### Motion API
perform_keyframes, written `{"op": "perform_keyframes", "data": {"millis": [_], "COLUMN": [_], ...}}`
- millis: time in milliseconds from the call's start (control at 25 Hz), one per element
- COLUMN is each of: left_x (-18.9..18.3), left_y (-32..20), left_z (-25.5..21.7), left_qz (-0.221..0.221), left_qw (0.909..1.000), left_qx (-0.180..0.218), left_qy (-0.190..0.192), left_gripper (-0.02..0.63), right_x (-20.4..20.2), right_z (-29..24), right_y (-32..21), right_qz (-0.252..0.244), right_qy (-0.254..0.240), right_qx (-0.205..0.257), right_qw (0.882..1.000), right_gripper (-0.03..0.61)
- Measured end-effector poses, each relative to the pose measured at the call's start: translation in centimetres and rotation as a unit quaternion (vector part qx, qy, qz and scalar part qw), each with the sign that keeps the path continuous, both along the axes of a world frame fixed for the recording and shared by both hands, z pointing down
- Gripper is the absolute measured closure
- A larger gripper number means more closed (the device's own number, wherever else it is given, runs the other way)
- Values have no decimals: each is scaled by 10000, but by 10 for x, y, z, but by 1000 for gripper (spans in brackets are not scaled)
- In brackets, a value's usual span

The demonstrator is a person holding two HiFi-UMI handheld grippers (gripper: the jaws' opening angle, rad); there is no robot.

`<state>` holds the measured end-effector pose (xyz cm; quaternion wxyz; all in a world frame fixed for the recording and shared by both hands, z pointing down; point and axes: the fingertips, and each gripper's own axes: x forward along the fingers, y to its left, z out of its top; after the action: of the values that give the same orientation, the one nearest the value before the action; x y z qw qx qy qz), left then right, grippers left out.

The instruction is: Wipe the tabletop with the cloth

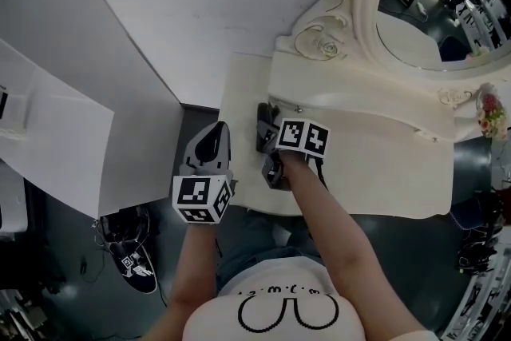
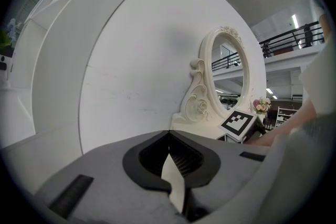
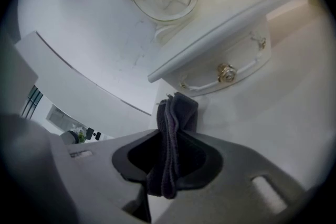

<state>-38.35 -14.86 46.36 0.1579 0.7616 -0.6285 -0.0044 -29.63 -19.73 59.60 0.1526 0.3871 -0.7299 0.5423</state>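
Between right hand-held gripper (image 3: 170, 131) jaws, folded dark cloth (image 3: 179, 110), over tabletop (image 3: 286, 131)

Vanity layout
Cloth (image 3: 169, 155) in right gripper (image 1: 268, 141) over tabletop's (image 1: 375, 176) left end; left gripper (image 1: 214, 133) off the left edge; mirror (image 1: 423, 28) behind.

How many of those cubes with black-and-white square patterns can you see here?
2. The left cube rides on the left gripper, beside the tabletop; the right cube rides on the right gripper, over it. No others show.
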Motion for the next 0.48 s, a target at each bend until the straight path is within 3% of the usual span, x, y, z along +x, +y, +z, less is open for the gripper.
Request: {"op": "perform_keyframes", "data": {"millis": [480], "left_x": [-36], "left_y": [11], "left_z": [4], "left_qz": [-347], "left_qw": [9991], "left_qx": [-186], "left_qy": [-162], "left_gripper": [615], "right_x": [-90], "right_z": [-2], "right_y": [19], "right_qz": [-744], "right_qy": [-605], "right_qx": [60], "right_qw": [9954], "right_gripper": [495]}}
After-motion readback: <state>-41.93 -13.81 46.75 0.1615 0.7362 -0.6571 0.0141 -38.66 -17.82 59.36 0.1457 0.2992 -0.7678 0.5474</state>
